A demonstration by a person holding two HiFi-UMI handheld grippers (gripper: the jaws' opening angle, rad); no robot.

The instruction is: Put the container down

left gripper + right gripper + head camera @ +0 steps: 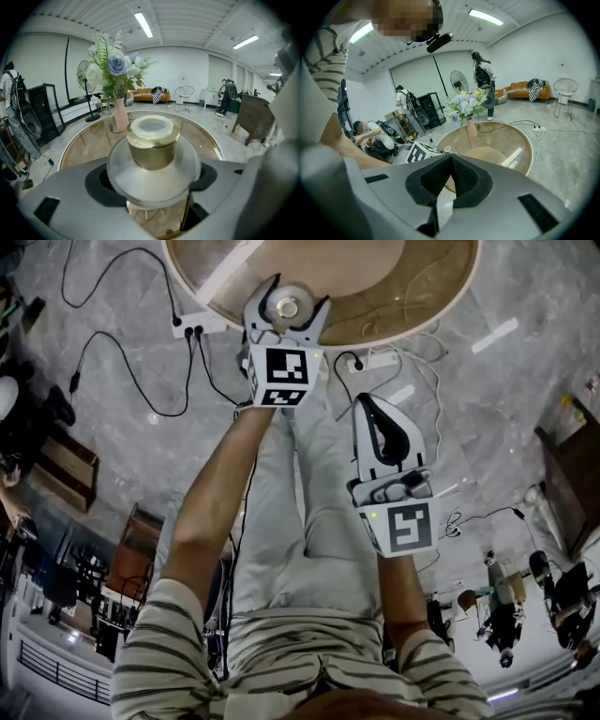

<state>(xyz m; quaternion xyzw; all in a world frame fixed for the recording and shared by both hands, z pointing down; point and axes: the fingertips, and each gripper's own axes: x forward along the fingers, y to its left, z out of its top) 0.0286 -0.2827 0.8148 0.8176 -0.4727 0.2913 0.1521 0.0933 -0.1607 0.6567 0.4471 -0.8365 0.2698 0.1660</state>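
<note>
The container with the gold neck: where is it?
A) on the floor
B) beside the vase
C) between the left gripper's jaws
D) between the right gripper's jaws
C: the left gripper view shows the container gripped in the jaws of the left gripper, above the round table.

right tool (449,156) closed, round table (502,137) beyond

Bright, even light from ceiling strip lights (143,24). Gripper views fisheye-bent, corners black, foreground soft. Head view dimmer, floor (122,442) glare-streaked.
</note>
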